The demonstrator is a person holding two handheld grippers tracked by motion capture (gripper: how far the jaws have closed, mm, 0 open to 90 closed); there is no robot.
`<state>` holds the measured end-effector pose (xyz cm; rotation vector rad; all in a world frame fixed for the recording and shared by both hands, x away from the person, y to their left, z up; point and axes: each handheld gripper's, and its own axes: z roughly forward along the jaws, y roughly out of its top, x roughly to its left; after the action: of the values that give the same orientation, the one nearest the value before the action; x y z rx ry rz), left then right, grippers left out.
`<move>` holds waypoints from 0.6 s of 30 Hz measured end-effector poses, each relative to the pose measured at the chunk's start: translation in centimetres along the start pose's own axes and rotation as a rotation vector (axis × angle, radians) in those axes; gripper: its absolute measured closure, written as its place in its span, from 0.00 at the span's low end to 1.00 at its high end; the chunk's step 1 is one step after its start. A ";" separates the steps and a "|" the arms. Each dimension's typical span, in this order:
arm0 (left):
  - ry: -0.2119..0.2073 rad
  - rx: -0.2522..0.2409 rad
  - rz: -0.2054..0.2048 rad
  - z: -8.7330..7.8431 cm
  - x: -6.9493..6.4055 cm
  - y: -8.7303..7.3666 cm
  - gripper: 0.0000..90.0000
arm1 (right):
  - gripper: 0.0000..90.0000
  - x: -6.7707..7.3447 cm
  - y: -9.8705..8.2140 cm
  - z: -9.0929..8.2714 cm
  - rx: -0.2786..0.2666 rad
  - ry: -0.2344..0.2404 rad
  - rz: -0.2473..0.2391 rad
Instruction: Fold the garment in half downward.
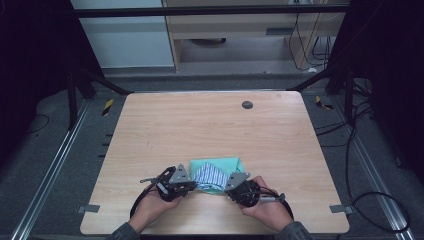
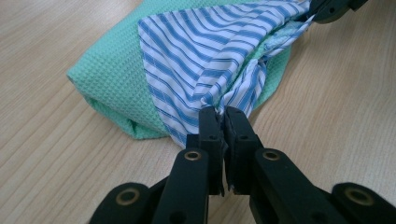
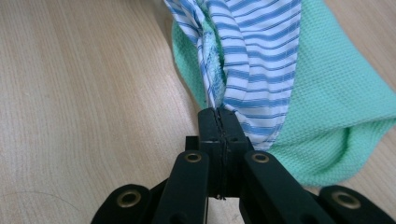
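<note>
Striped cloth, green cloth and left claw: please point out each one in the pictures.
striped cloth (image 2: 196, 51), left gripper view, on its flat striped face.
green cloth (image 2: 109, 81), left gripper view, on its waffle-textured side.
left claw (image 2: 223, 116), left gripper view, between its closed tips.

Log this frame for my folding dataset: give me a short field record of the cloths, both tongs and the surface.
surface: wooden table, light grain
striped cloth: blue and white, lying over the green one
green cloth: waffle weave, folded, resting on the table
left tongs: jaws shut on a bunched corner of the striped cloth
right tongs: jaws shut on another striped cloth corner
position: near the table's front edge, between both hands
other: dark round disc at the far side
</note>
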<state>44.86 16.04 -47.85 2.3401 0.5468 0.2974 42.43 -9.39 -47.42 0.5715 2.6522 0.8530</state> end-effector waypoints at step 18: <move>-0.008 0.003 -0.007 0.2 -0.5 -0.8 0.96 | 1.00 0.5 -0.7 0.6 0.015 0.014 0.012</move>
<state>44.26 16.20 -48.60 2.3405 0.5514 0.2839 42.01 -9.39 -48.37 0.5874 2.6726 0.8447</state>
